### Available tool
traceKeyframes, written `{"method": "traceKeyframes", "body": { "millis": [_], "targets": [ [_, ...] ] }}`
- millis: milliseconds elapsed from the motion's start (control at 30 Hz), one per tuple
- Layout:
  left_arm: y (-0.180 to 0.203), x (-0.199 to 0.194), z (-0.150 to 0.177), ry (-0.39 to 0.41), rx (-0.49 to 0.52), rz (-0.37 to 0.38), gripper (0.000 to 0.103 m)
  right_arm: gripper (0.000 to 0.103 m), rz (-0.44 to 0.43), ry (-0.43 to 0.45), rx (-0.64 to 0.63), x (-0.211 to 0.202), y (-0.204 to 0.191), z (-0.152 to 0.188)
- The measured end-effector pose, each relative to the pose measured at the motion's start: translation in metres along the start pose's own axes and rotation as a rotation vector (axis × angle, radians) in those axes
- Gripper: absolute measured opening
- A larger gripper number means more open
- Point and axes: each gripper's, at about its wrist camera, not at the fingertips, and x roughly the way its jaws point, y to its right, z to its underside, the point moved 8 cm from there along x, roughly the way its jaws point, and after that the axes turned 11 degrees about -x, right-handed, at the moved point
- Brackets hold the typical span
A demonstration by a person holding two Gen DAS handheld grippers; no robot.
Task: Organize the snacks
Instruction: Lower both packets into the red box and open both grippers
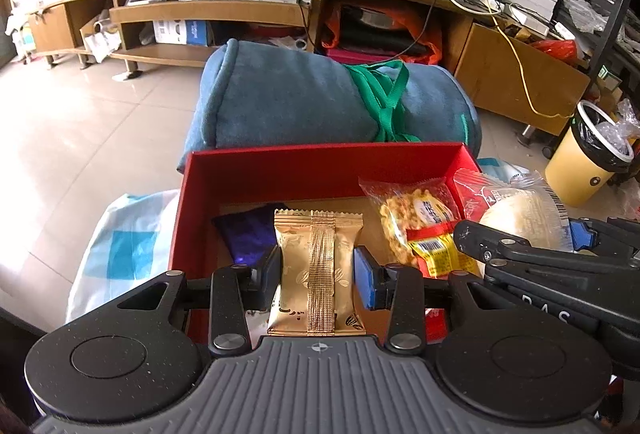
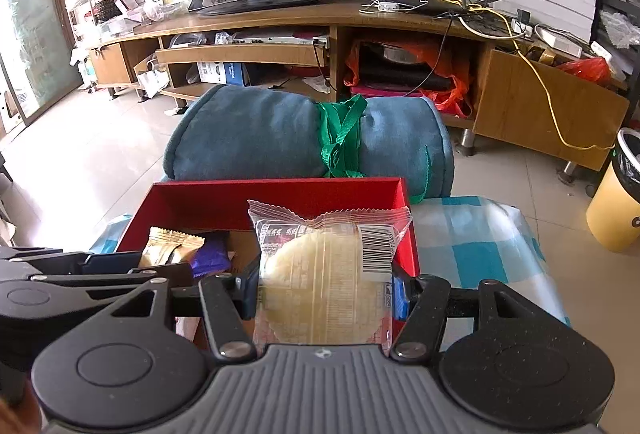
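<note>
A gold foil snack packet (image 1: 318, 270) stands upright between the pads of my left gripper (image 1: 318, 274), which is shut on it above the near edge of the red box (image 1: 320, 170). My right gripper (image 2: 326, 286) is shut on a clear-wrapped round pastry (image 2: 324, 282), held over the box's near right part (image 2: 280, 194). In the left wrist view the pastry (image 1: 524, 214) and the right gripper (image 1: 520, 234) show at the right. Inside the box lie a purple packet (image 1: 248, 234), a clear bag of yellow puffed snack (image 1: 416, 218) and a red packet (image 1: 474, 190). The gold packet (image 2: 170, 248) and purple packet (image 2: 212, 254) also show in the right wrist view.
The box rests on a blue-and-white checked cloth (image 2: 480, 234). Behind it lies a rolled blue blanket (image 1: 300, 98) tied with green straps. A wooden TV stand (image 1: 240, 10) runs across the back, and a yellow bin (image 1: 588, 158) stands on the tiled floor at the right.
</note>
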Motion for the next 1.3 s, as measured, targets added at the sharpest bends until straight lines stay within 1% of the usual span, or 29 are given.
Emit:
{"method": "traceKeyframes", "body": {
  "millis": [600,1300],
  "targets": [
    [-0.003,0.028,-0.001,-0.028,0.019,-0.062,0.046,0.054,0.008,-0.059,-0.021,0.034,0.002,0.000],
    [-0.009,0.058,0.010,-0.065,0.036,-0.134,0.046,0.054,0.009,-0.125,-0.044,0.067,-0.002,0.013]
  ]
}}
